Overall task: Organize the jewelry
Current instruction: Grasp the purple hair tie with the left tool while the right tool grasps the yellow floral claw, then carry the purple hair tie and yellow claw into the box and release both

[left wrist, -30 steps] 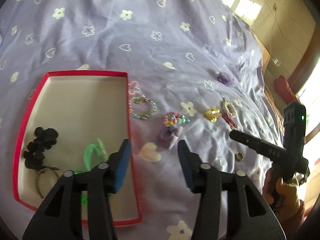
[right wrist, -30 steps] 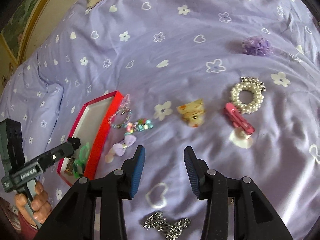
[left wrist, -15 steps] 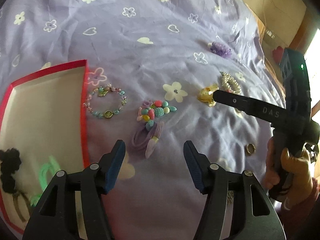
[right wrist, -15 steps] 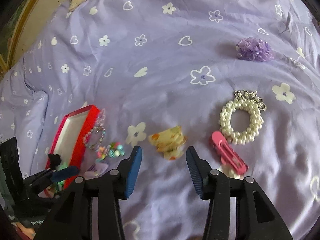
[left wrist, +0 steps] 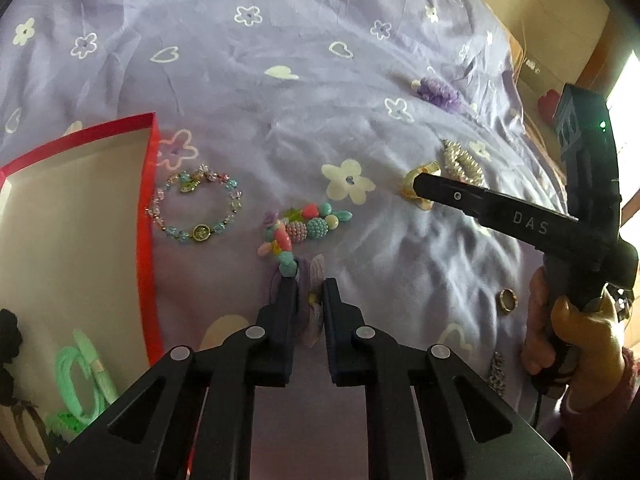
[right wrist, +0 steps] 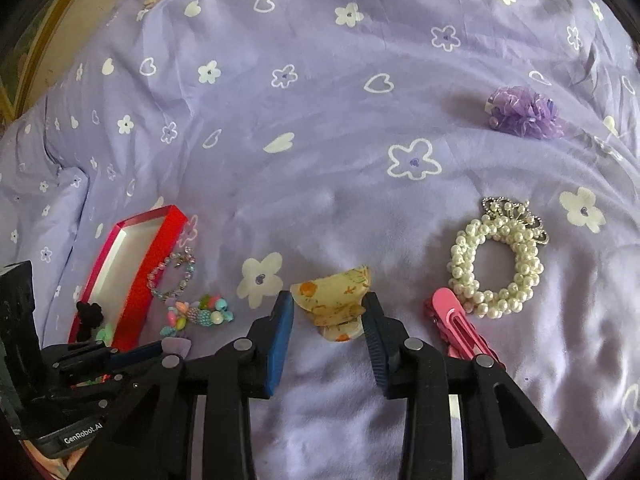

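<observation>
Your left gripper [left wrist: 310, 294] is nearly closed on the lilac bow clip [left wrist: 314, 308] – your right gripper [right wrist: 328, 318] stands wide around the yellow claw clip [right wrist: 334, 304], not yet squeezing.

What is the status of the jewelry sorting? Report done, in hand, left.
Done: the red box already holds a black hair tie and a green hair tie.
In hand: the left hand-held gripper is shut on the lilac bow clip; the right hand-held gripper is open around the yellow claw clip.
Left: crystal bracelet, chunky bead bracelet, pearl bracelet, pink clip, purple scrunchie, ring.
</observation>
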Motion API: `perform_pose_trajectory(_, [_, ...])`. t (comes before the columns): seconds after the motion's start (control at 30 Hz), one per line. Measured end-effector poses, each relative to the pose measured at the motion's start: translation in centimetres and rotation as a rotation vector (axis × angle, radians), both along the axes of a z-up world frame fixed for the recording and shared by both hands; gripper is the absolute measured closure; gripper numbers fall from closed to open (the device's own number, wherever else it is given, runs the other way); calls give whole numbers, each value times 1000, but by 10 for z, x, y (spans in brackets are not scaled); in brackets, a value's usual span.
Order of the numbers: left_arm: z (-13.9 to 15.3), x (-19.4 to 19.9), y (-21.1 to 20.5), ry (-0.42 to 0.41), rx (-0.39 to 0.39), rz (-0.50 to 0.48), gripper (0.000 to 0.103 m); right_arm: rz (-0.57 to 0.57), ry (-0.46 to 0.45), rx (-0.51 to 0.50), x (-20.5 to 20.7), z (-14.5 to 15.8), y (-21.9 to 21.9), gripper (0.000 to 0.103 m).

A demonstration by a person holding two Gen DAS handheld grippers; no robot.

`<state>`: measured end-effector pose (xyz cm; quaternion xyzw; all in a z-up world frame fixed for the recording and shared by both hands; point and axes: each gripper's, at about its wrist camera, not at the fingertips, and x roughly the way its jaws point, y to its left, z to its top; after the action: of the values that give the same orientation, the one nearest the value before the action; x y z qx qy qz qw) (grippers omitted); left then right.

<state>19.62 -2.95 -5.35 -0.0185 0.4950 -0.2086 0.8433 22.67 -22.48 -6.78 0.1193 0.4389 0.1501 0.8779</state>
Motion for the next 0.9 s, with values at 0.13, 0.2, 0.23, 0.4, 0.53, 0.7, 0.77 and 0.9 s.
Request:
perform_pose_trajectory(0.13, [12, -10, 5, -21, -25, 10, 92, 14, -1, 21, -10, 4, 1, 80])
perform_pose_trajectory(0.2, [18, -15, 10, -30, -45, 19, 93, 22, -5, 25, -16, 7, 2, 80])
perform_pose_trajectory(0.23, [21, -16, 11, -33, -51, 23, 93, 27, -6, 35, -19, 8, 3, 80])
perform_pose_trajectory(0.4, [37, -29, 26, -59, -81, 45, 93, 51, -11, 56, -32, 15, 9, 80])
perform_pose_trajectory(0.53, [48, -36, 42, -81, -91, 82, 93, 77, -18, 69, -42, 22, 21, 80])
perform_pose_trajectory(0.7, [55, -39, 67, -95, -104, 138, 93, 117, -22, 81, -47, 29, 41, 80])
perform_pose_trajectory(0.77, [56, -41, 78, -100, -107, 161, 93, 135, -22, 89, -49, 31, 51, 80])
perform_pose_trajectory(0.9, [59, -43, 100, -105, -111, 205, 93, 178, -23, 99, -52, 35, 72, 80])
